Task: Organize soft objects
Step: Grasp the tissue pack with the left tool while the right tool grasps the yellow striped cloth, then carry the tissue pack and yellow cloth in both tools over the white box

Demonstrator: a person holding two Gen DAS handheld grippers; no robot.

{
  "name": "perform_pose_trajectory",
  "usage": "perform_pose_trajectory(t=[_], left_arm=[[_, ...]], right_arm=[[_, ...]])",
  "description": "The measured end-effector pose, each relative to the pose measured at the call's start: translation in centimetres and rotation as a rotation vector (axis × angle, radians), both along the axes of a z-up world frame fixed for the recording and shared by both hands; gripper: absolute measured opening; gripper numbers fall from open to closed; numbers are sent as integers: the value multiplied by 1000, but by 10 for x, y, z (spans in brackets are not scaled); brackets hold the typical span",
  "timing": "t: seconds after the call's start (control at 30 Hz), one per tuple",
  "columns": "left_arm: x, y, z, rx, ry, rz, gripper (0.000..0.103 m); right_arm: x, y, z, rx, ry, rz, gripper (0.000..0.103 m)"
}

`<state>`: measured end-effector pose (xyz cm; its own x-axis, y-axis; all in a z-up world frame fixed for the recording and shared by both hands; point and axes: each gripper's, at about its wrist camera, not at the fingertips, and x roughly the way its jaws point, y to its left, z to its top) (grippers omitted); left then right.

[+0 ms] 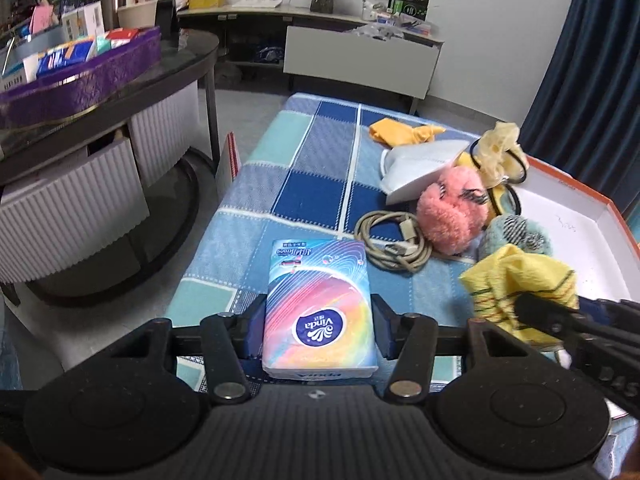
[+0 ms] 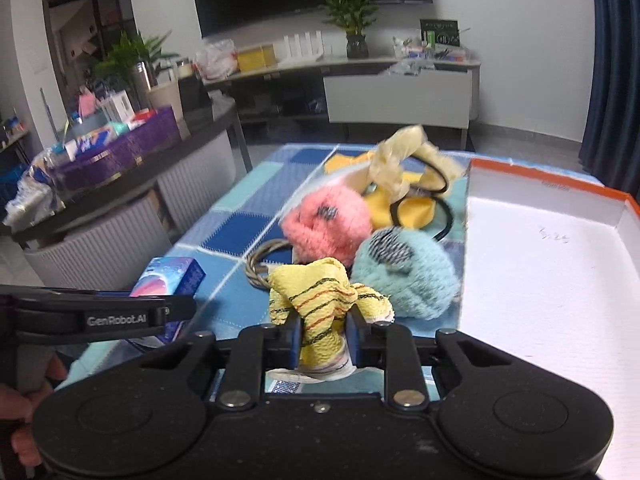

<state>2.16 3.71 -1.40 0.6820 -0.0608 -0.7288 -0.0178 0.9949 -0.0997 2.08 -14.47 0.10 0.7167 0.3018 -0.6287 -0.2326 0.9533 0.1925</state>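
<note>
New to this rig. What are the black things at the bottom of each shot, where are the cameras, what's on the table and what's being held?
No robot: a person holds two hand grippers, each with a fisheye camera looking along its fingers. The left gripper clamps a Vinda tissue pack. The right gripper pinches a yellow striped cloth. On the checked blue tablecloth lie a pink pom-pom, a teal pom-pom, a coiled cable, a white mask and yellow hair ties. An open white box with an orange rim sits to the right.

two pompoms (image 1: pixel 450 216), one tissue pack (image 1: pixel 320 308), one cable (image 1: pixel 390 242), one box (image 2: pixel 560 248)
</note>
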Motion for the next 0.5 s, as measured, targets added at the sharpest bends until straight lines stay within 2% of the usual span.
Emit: perform_pose_trajectory(t=[0.23, 0.5], left_arm=[[-6, -13, 21, 2, -24, -53, 53], [2, -50, 50, 58, -49, -218, 53]], right_arm=[[-15, -29, 23, -32, -52, -69, 28], [-23, -70, 33, -21, -44, -191, 28]])
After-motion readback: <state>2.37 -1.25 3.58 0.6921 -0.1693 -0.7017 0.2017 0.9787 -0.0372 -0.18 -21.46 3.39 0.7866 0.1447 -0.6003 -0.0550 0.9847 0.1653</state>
